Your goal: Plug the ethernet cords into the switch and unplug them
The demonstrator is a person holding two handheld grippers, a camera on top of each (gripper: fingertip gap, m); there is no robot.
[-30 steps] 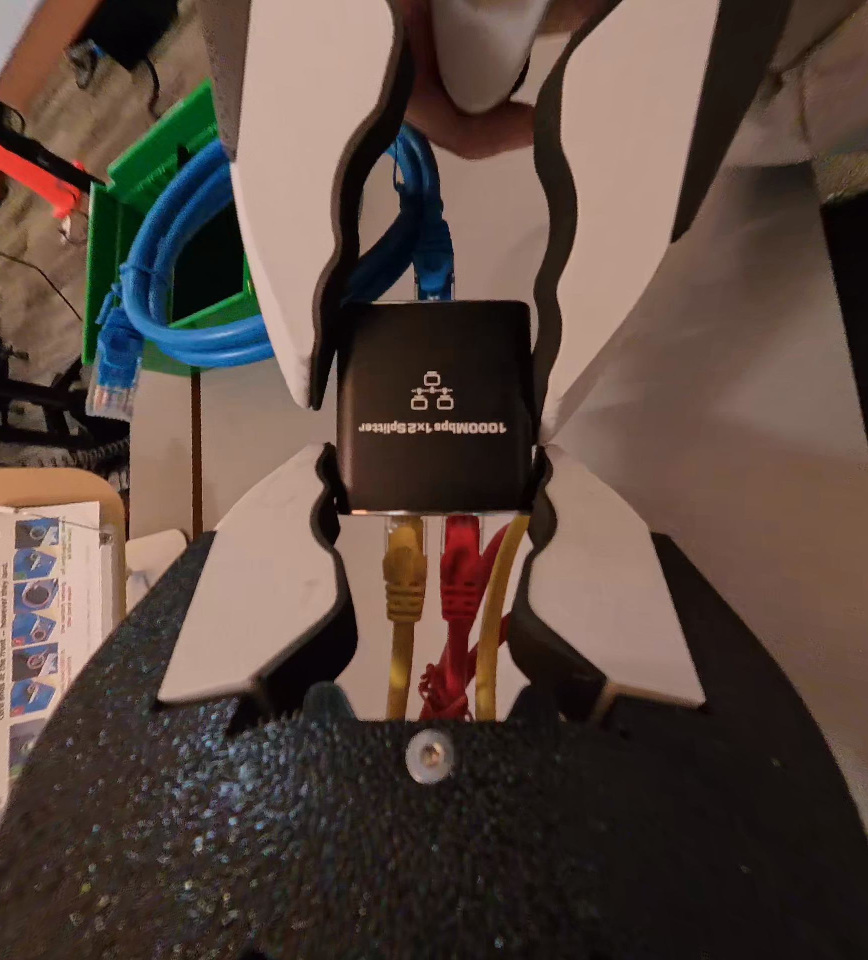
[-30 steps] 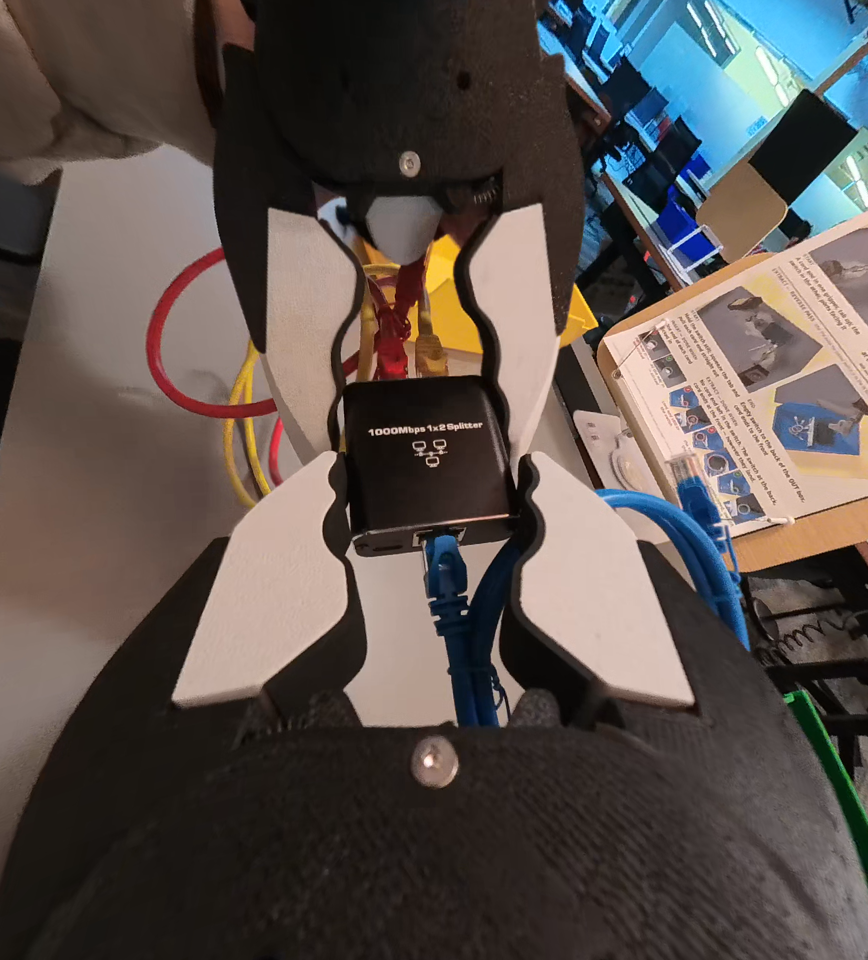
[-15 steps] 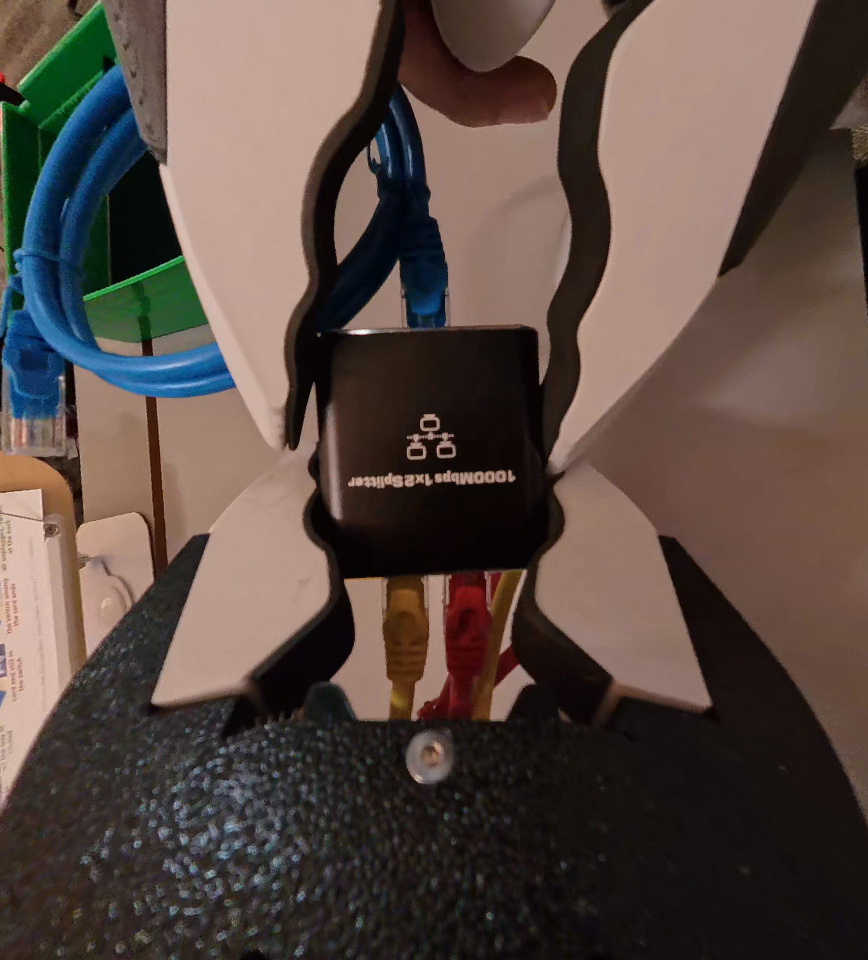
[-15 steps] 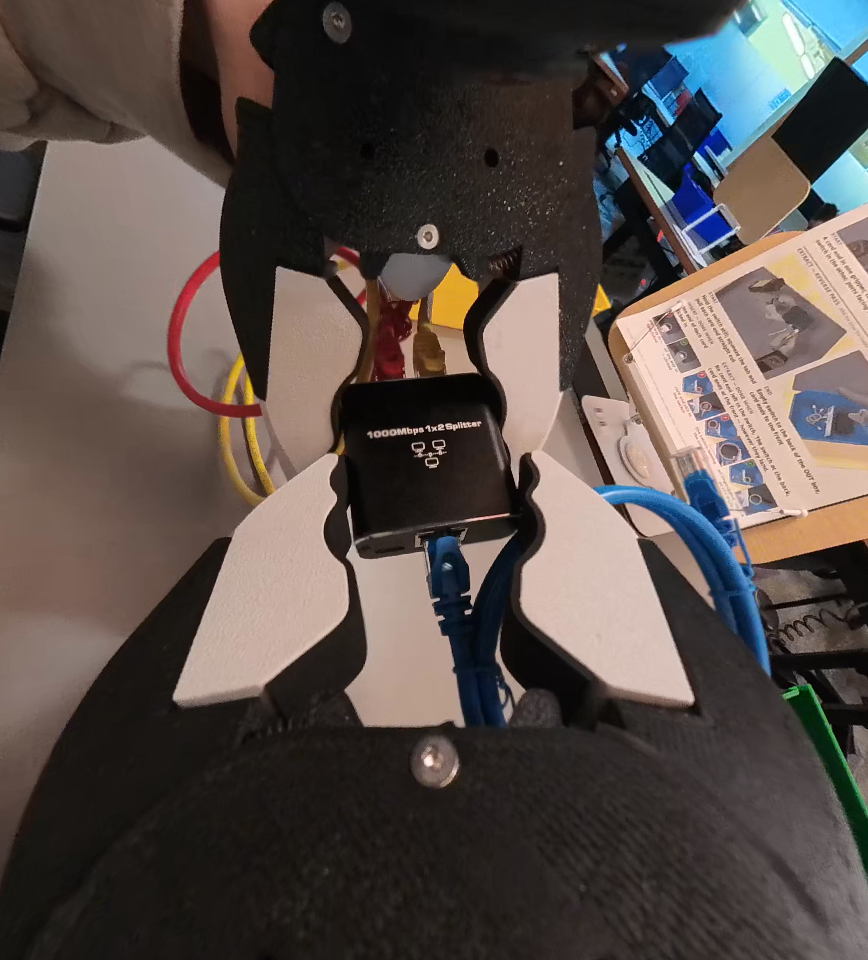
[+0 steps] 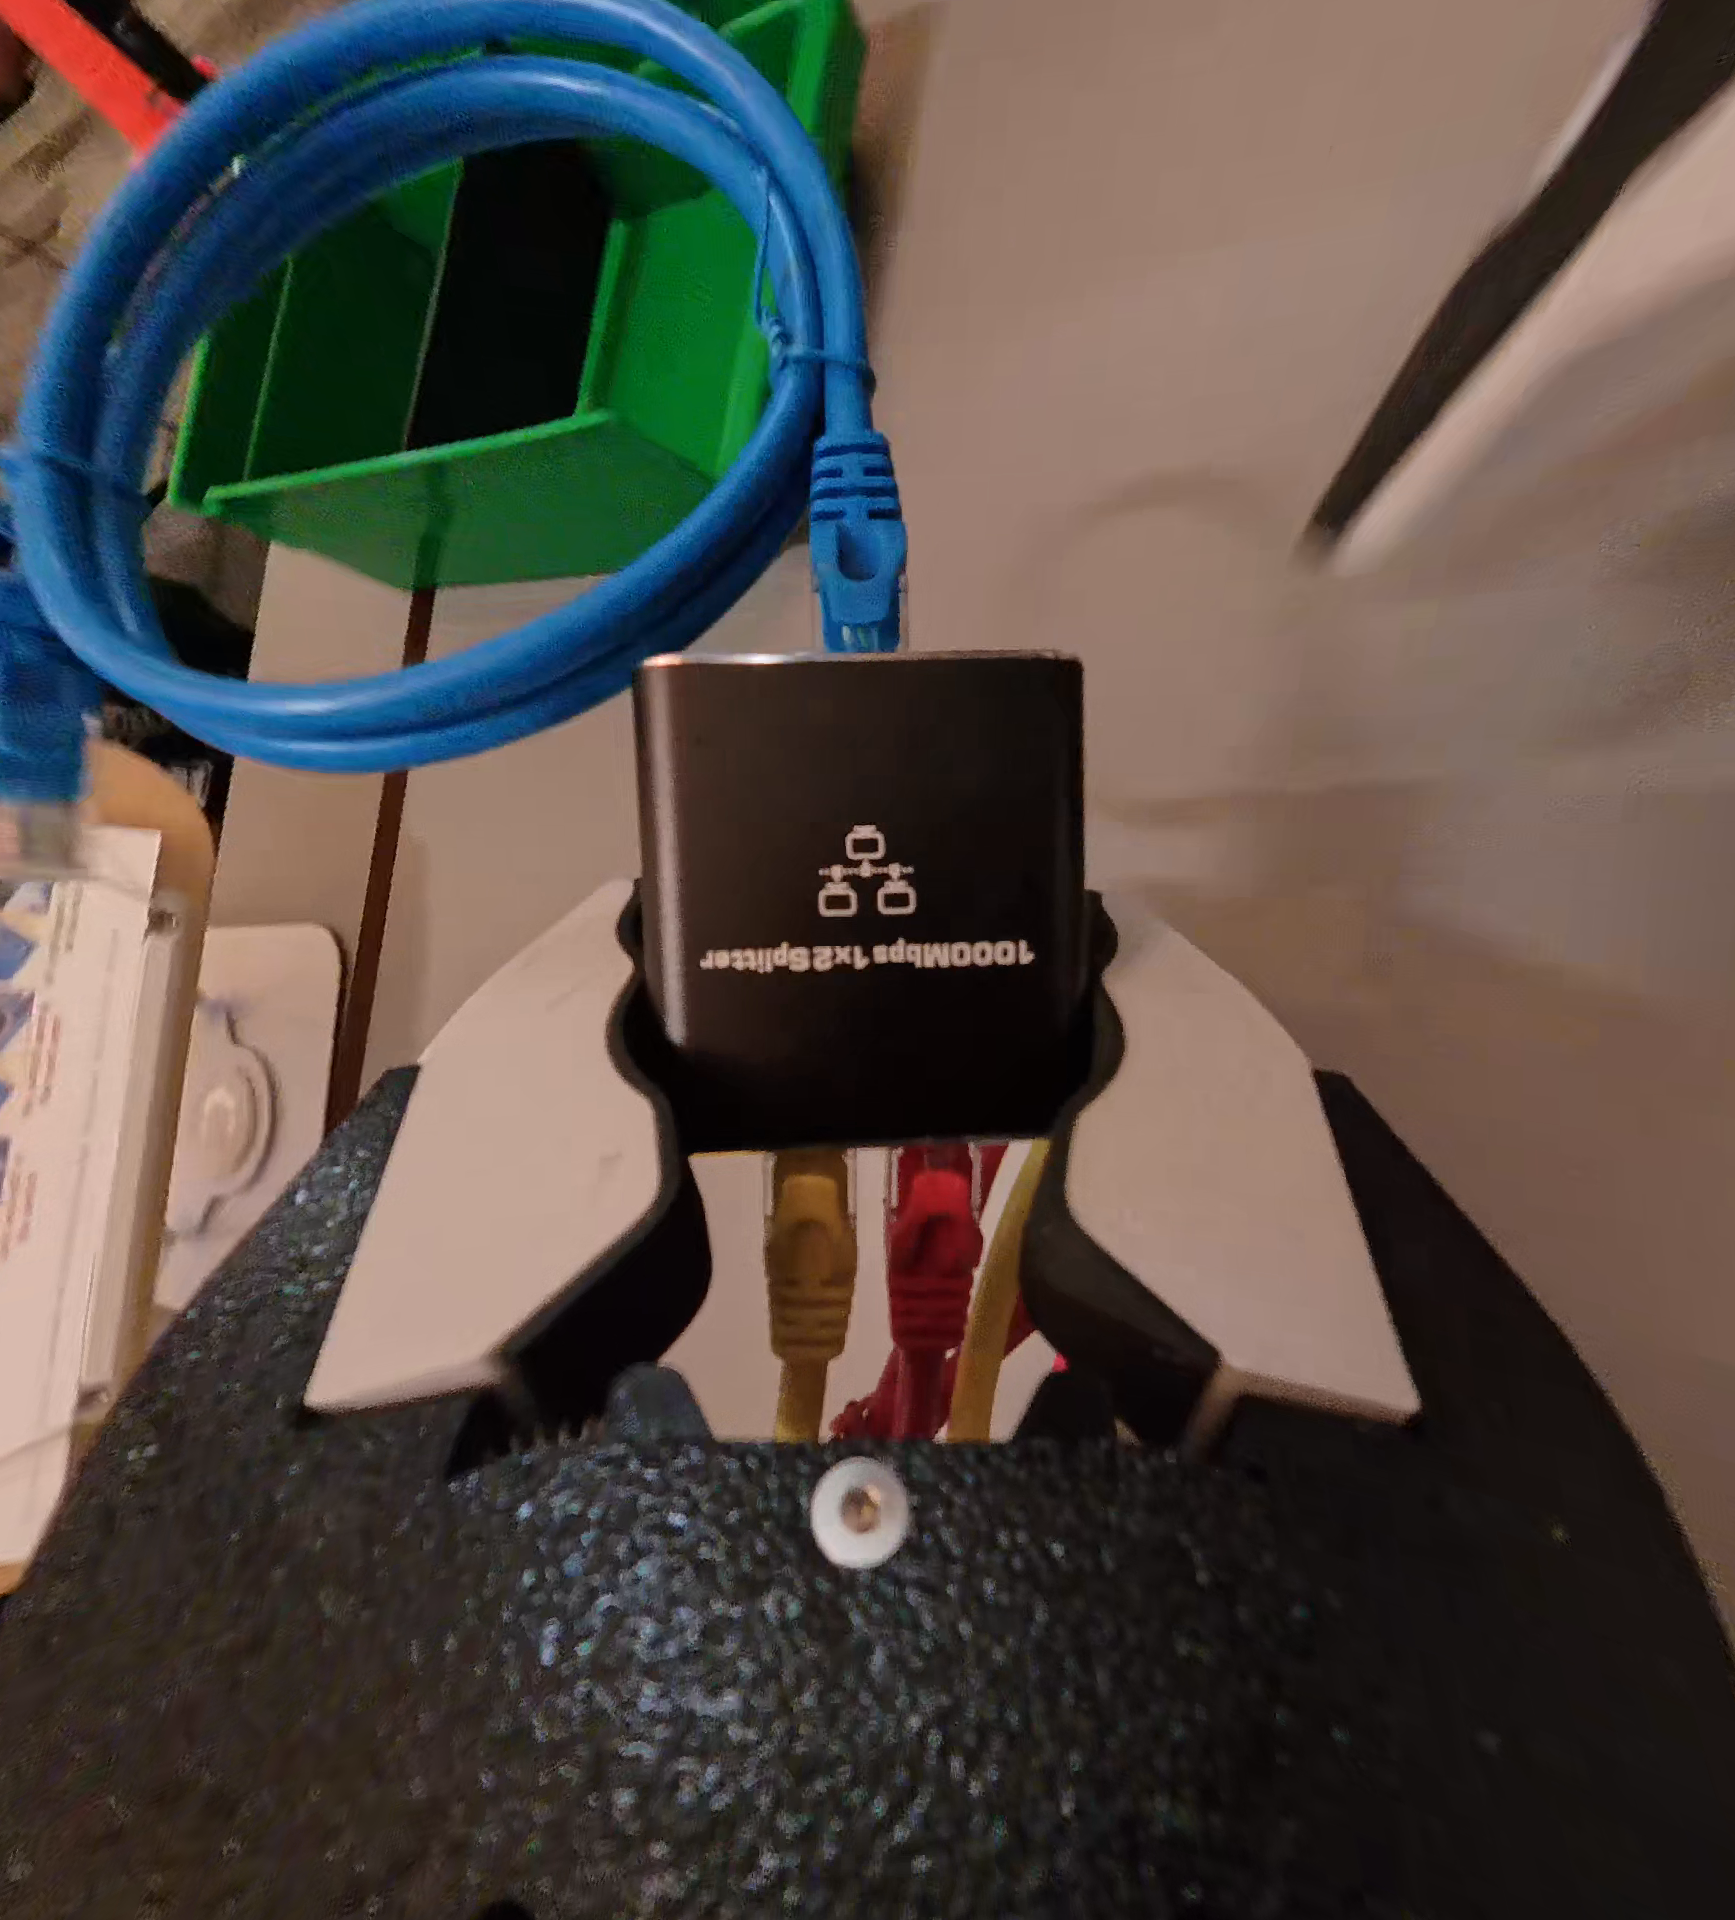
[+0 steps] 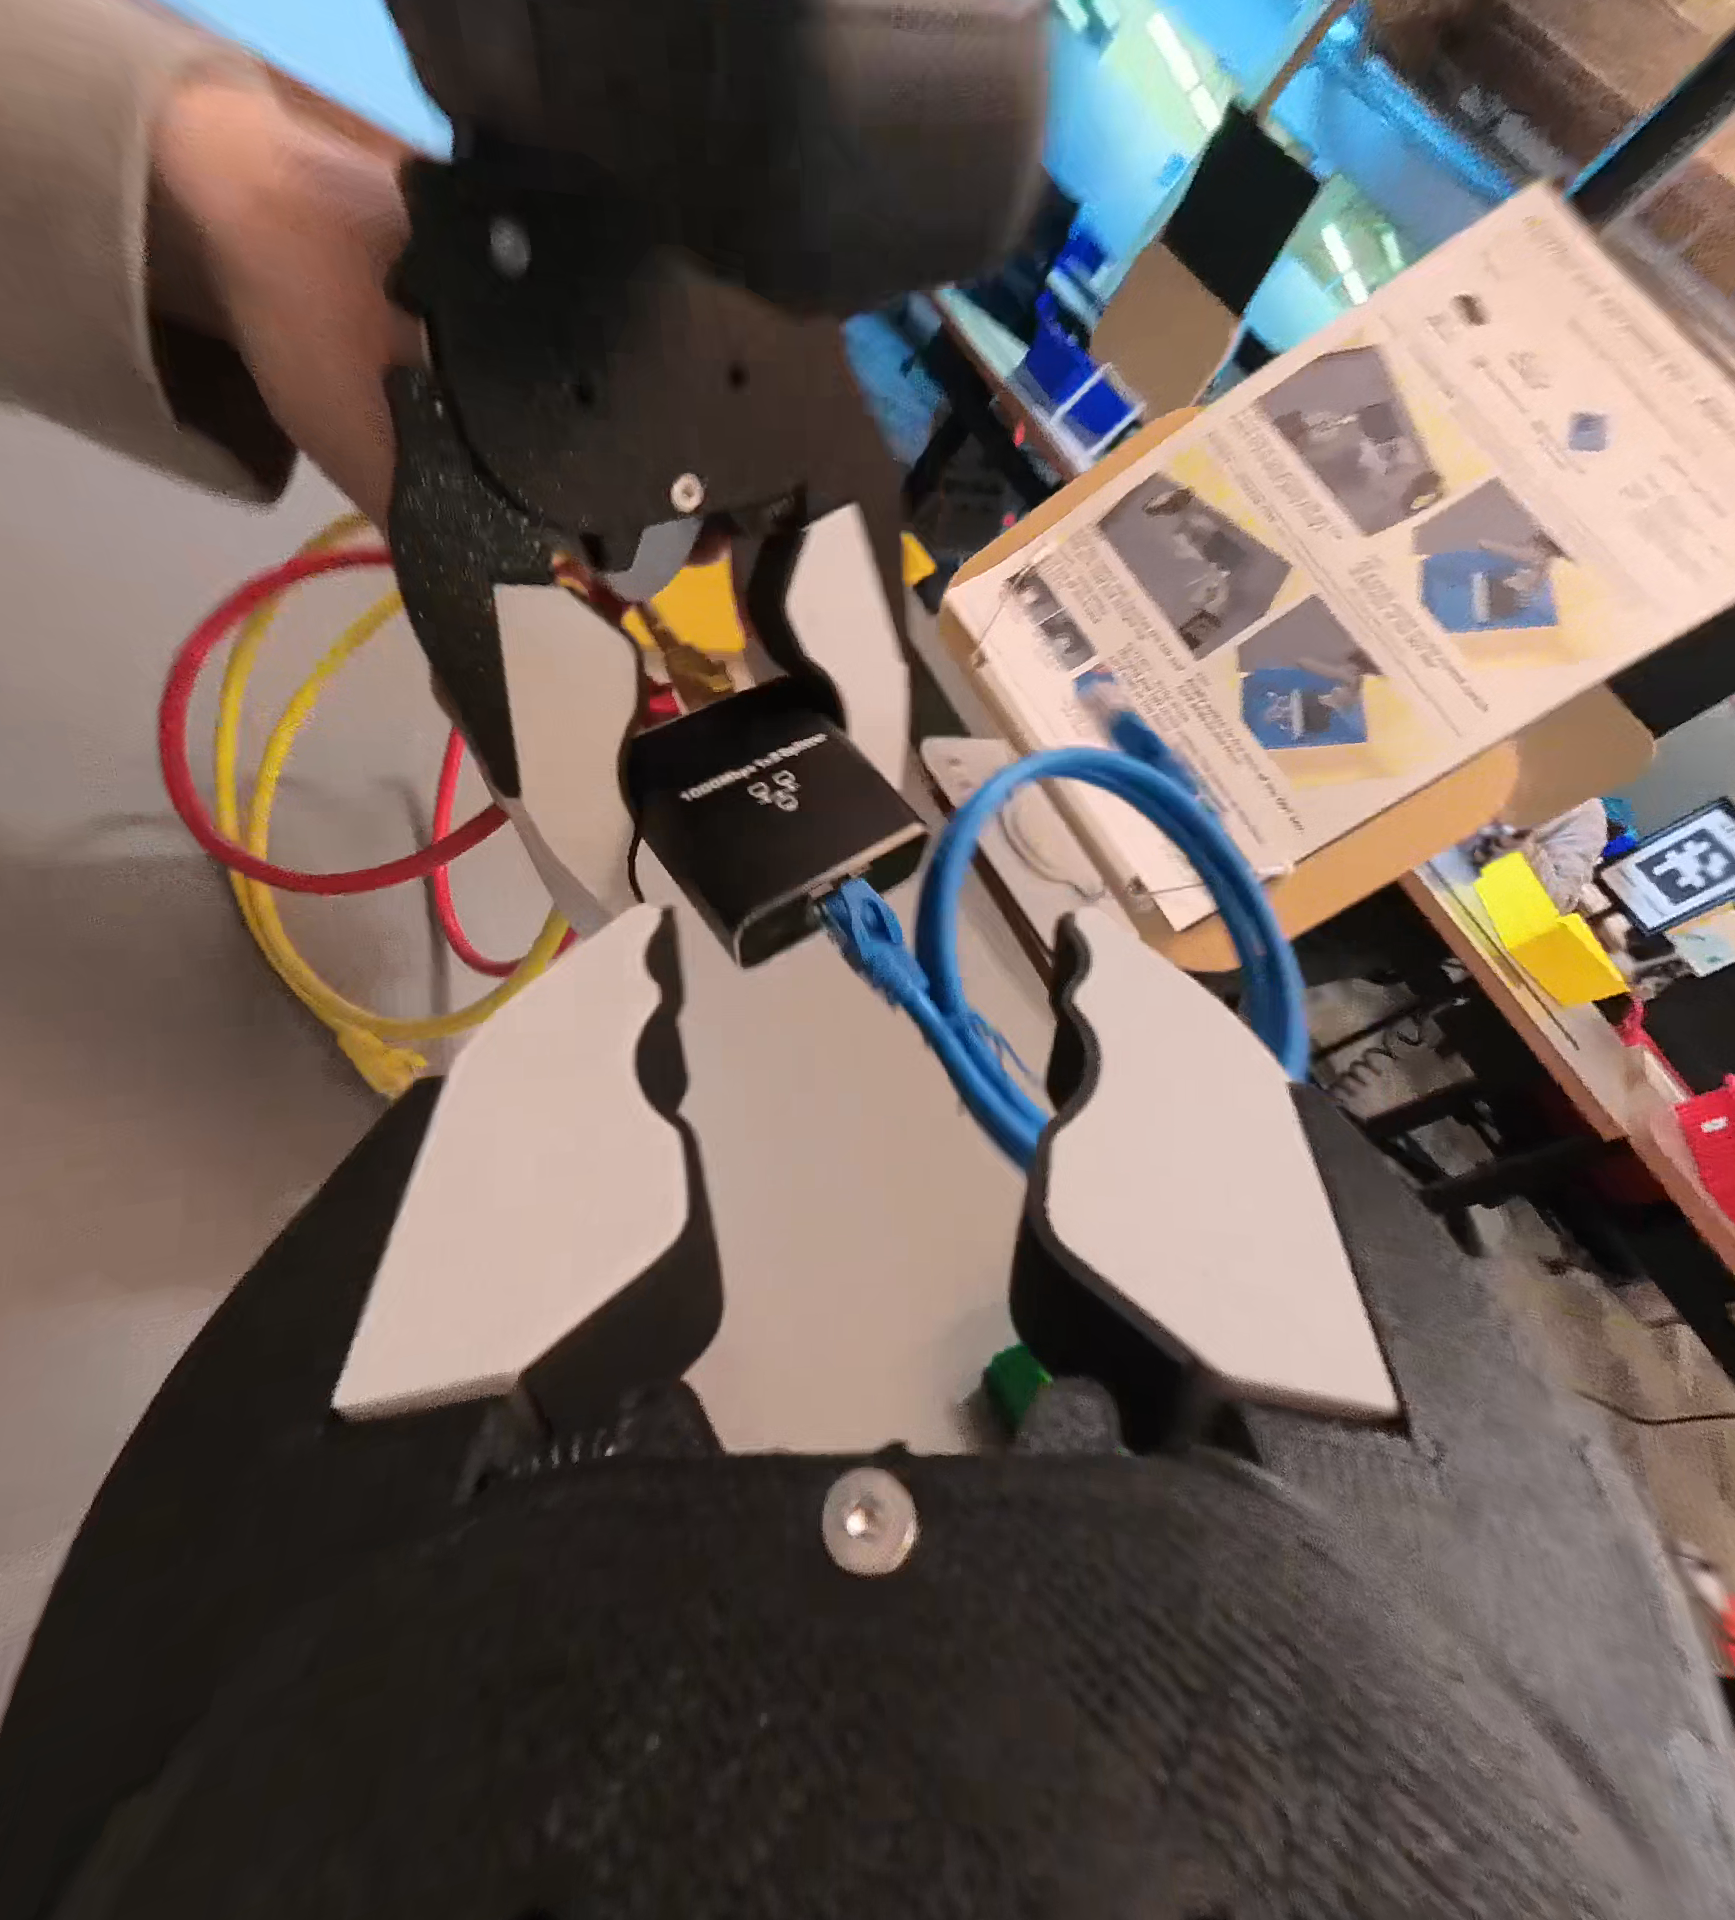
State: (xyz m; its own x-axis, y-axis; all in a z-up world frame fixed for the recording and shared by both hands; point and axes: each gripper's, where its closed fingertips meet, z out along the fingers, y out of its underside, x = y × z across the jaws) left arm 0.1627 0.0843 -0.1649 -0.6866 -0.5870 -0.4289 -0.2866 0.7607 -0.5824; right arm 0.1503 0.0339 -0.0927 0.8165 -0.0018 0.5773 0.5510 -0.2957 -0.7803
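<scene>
My left gripper (image 5: 863, 935) is shut on the black switch (image 5: 858, 852), gripping its two sides. A yellow cord (image 5: 806, 1257) and a red cord (image 5: 930, 1262) are plugged into its near face. A blue cord (image 5: 852, 530) is plugged into its far face. In the right wrist view, my right gripper (image 6: 863, 935) is open and empty, just short of the switch (image 6: 775, 821). The blue cord (image 6: 956, 1049) runs between its fingers. The left gripper (image 6: 717, 769) holds the switch from the far side, with a hand behind it.
A green bin (image 5: 489, 343) stands beyond the blue cord's coil. A clipboard with printed sheets (image 6: 1362, 623) lies past the table edge. Red (image 6: 219, 810) and yellow (image 6: 271, 935) cord loops lie on the pale table (image 6: 63, 987). Some 9 centimetres of space lies between my two pairs of fingers.
My right gripper let go of the switch, opened and drew back from it. My left gripper kept its hold on the switch. All three cords stayed plugged in.
</scene>
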